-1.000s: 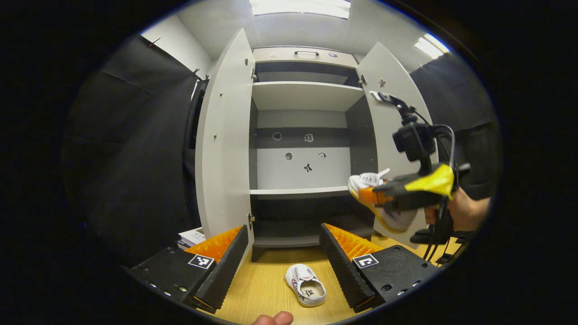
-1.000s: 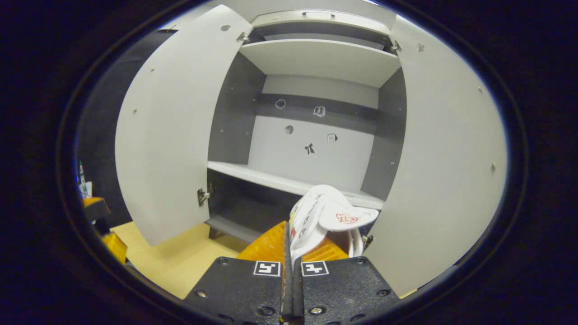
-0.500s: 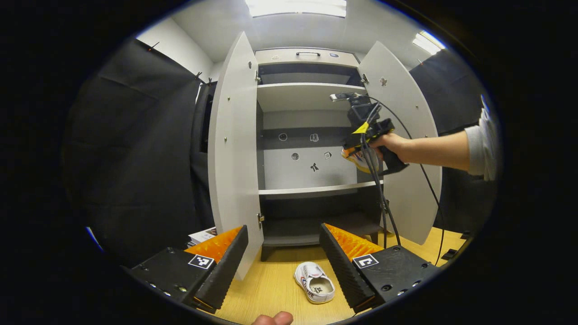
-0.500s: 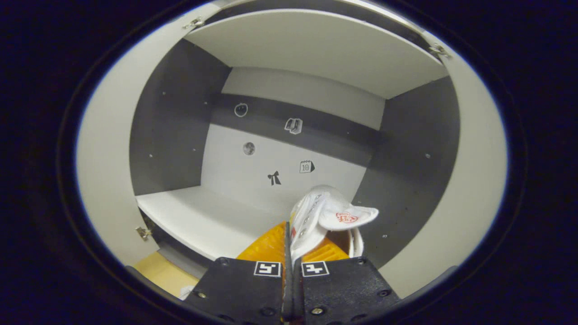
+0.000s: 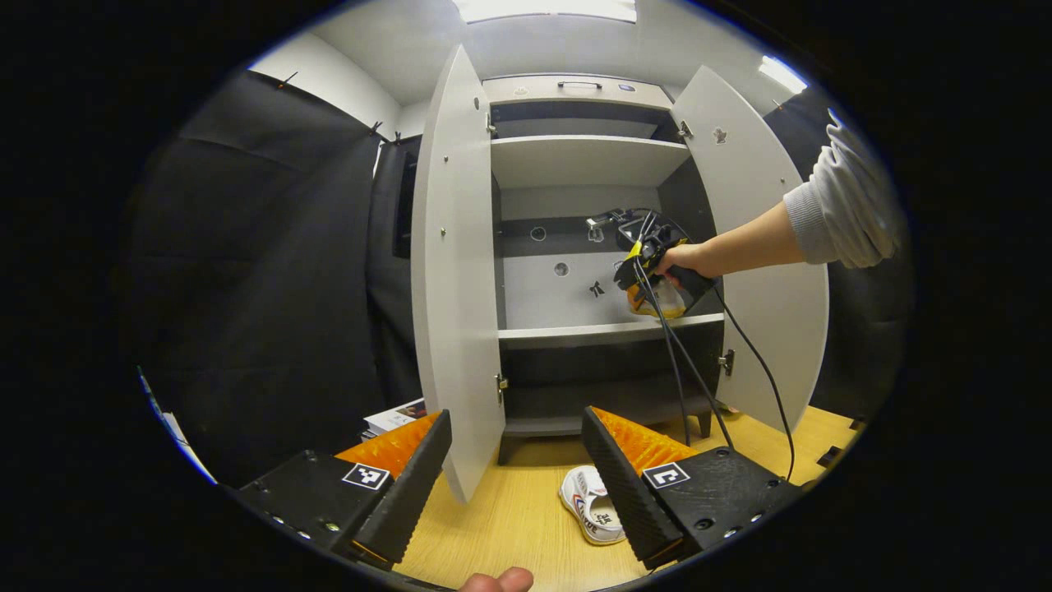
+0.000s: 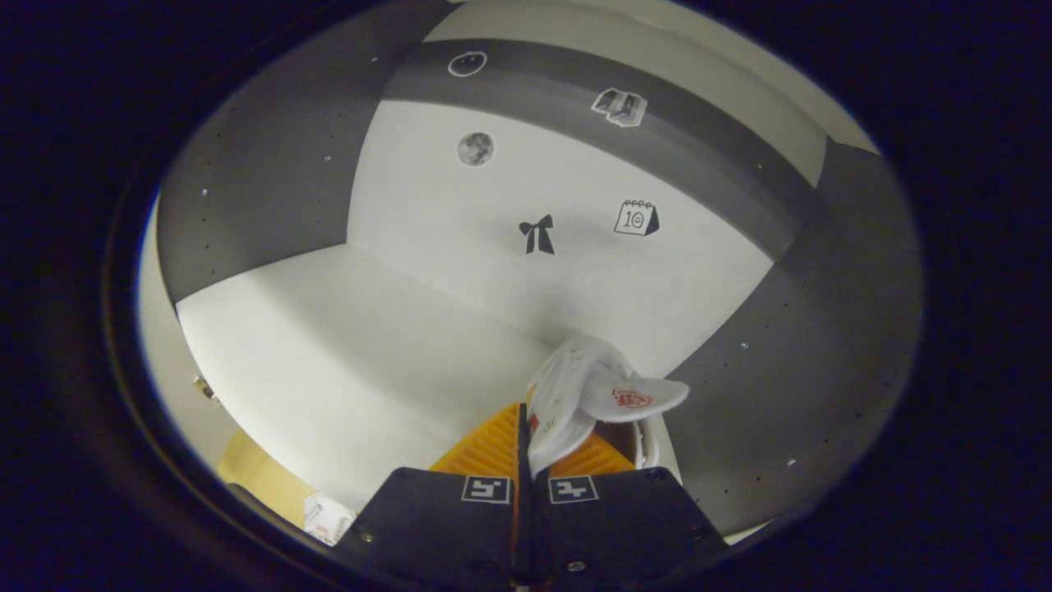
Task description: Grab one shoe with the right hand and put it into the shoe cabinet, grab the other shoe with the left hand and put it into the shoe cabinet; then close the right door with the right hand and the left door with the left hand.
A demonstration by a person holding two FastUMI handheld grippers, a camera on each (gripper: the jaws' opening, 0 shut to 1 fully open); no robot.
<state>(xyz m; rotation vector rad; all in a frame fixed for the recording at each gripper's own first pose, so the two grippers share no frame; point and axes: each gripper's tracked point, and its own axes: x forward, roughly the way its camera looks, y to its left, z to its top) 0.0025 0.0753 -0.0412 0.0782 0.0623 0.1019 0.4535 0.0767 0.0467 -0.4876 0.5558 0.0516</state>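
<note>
The white sneaker (image 6: 588, 395) is pinched by its upper in the right gripper (image 6: 526, 448), both fingers pressing on it, and hangs just above the shoe cabinet's middle shelf (image 6: 353, 345), presumably so it can be lowered there. The second white sneaker (image 5: 590, 514) lies on the wooden floor (image 5: 501, 526) before the cabinet, between the spread fingers of the open, empty left gripper (image 5: 518, 473). Both cabinet doors (image 5: 452, 271) stand wide open.

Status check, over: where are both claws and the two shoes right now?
Right claw shut on first shoe, above middle shelf. Left claw open, low over second shoe on floor. Both doors open; nothing blocking.
</note>
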